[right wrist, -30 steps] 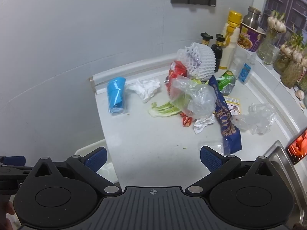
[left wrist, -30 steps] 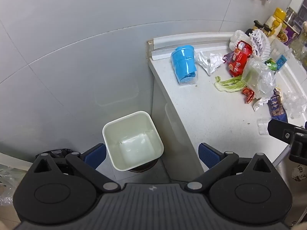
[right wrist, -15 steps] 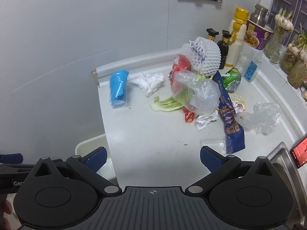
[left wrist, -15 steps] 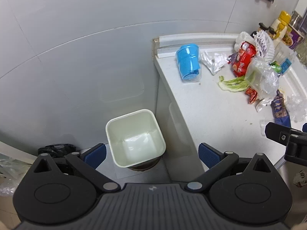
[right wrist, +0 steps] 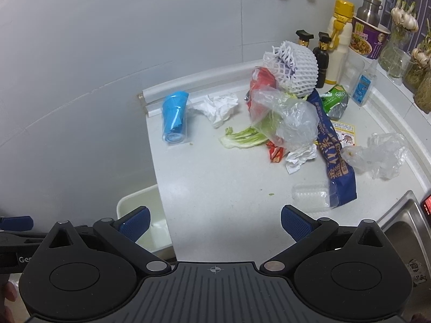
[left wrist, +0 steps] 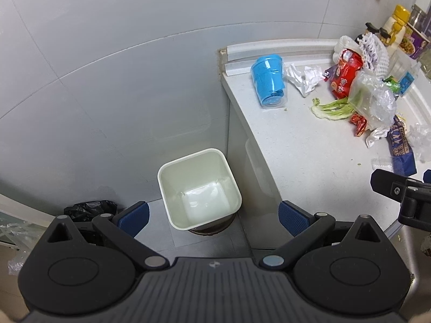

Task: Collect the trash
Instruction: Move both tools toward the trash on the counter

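A white square bin stands on the floor left of the counter, empty inside; its corner also shows in the right wrist view. Trash lies on the white counter: a blue cup in a clear cup, crumpled tissue, a lettuce leaf, a clear plastic bag, a red snack bag, a white foam net, a blue wrapper. My left gripper is open and empty above the bin. My right gripper is open and empty over the counter's near edge.
Sauce bottles, a yellow-capped bottle, a noodle cup and jars stand at the back right. A steel sink is at the right. A black bag lies on the floor left of the bin.
Both grippers have pulled back and shifted slightly left; the bin and counter trash appear a little farther right in view. Both stay open and empty.
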